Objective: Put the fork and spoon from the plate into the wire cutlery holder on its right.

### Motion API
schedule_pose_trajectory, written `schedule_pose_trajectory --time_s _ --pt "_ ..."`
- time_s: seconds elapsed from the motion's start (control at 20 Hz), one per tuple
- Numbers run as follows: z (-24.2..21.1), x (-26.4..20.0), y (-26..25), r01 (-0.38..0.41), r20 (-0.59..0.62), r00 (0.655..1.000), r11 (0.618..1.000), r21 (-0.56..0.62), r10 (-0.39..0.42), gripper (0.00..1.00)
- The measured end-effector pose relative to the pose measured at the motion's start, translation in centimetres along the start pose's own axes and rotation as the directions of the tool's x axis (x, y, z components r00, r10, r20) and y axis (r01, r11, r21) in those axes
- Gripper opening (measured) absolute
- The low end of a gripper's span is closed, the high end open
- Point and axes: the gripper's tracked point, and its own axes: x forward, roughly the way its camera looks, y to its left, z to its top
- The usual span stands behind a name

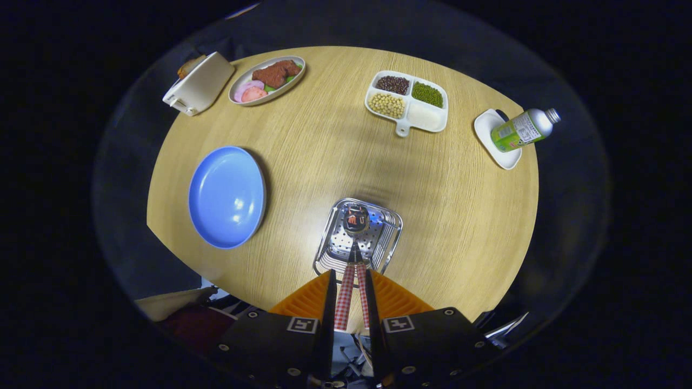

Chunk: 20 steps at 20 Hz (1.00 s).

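Observation:
My gripper [354, 278] hangs above the near rim of the wire cutlery holder [335, 251] and is shut on two red-and-white checked handles [345, 297], side by side between the orange fingers [311, 302]. The handles point down into the holder. A shiny spoon bowl [356, 218] shows inside it, over the perforated bottom. I cannot make out the fork's tines. The blue plate [227, 197] lies left of the holder with nothing on it.
Across the round wooden table [324, 140] stand a white box [199, 84], an oval dish of food [267, 80], a four-part white tray of beans [406, 101], and a green bottle [523, 129] lying on a small white dish [494, 146].

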Motion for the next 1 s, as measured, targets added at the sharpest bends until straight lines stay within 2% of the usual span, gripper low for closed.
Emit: schedule_pose_trajectory --time_s 0.15,0.2,0.25,0.3,0.4,0.45,0.6,0.8,1.0 --pt "2.1 -3.2 -0.1 0.011 0.159 0.987 1.000 0.005 -0.011 0.49" --pt "2.5 -4.4 0.0 0.010 0.213 0.977 1.000 0.014 -0.012 0.61" --pt "3.0 -5.7 0.0 0.004 0.269 0.963 1.000 0.028 -0.012 0.69" --pt "3.3 -7.1 0.2 -0.002 0.323 0.946 0.999 0.042 -0.012 0.86" --pt "3.9 -9.9 -0.1 -0.011 0.440 0.898 0.996 0.083 -0.027 0.98" --pt "4.4 -11.4 -0.6 -0.007 0.504 0.862 0.995 0.101 -0.045 0.99" --pt "4.6 -14.6 -3.1 0.073 0.640 0.751 0.984 0.163 -0.162 0.98" --pt "3.0 -18.0 -4.9 0.102 0.736 0.631 0.967 0.235 -0.245 0.98" --pt "1.4 -20.7 -5.2 0.137 0.825 0.479 0.954 0.268 -0.301 0.98"
